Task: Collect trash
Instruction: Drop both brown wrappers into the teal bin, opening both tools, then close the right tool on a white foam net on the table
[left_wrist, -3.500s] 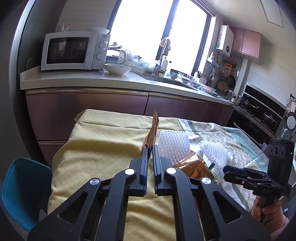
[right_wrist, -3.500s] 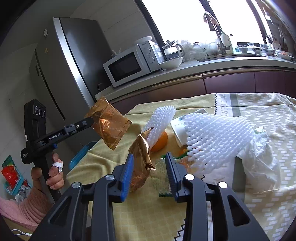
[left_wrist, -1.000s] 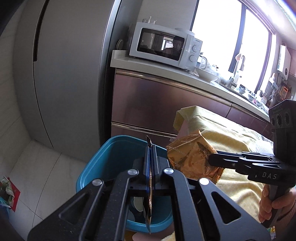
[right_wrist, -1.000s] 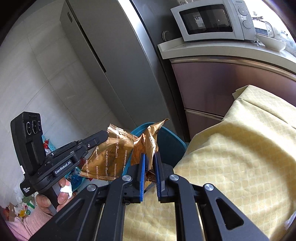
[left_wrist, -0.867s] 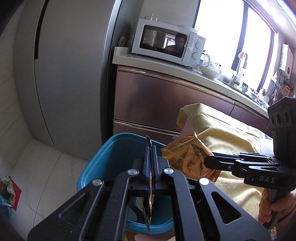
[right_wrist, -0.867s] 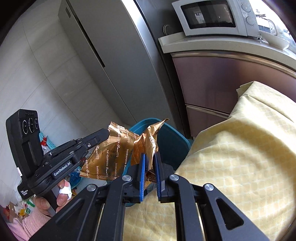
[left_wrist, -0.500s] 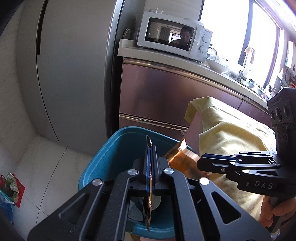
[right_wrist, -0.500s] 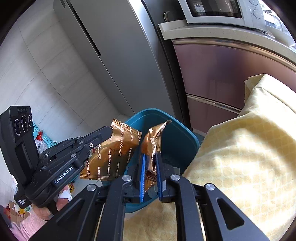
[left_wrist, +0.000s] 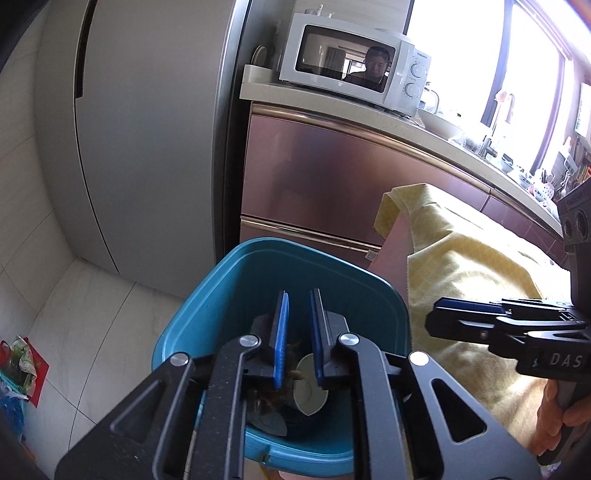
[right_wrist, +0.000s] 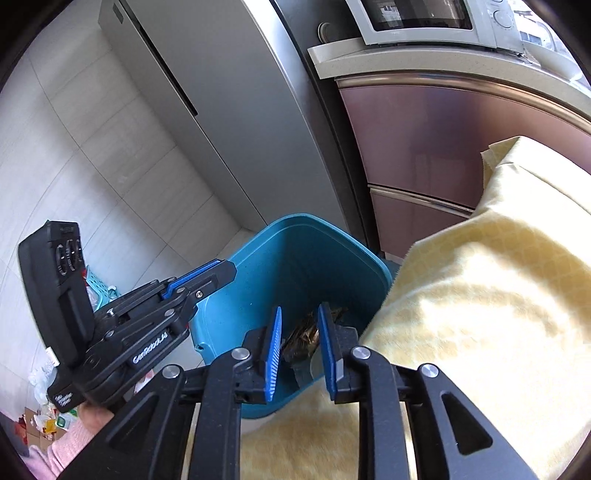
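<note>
A tall grey steel refrigerator (left_wrist: 147, 147) fills the left wrist view from nine to twelve o'clock, beside a brown-fronted kitchen bench (left_wrist: 332, 170) carrying a white microwave oven (left_wrist: 351, 74). At three o'clock lies a yellow quilted cloth (left_wrist: 472, 266). Below, on the pale tiled floor (left_wrist: 74, 332), stands the teal plastic waste bin (left_wrist: 295, 273), holding crumpled golden-brown wrappers (right_wrist: 306, 334) and a white paper cup (left_wrist: 308, 387) at its bottom. The left gripper (left_wrist: 298, 332) hangs over the bin, its blue-padded fingers (left_wrist: 279, 332) opening with nothing between them. The right gripper (right_wrist: 300, 347), at the bin's four o'clock edge, also spreads its fingers (right_wrist: 274, 350), empty.
</note>
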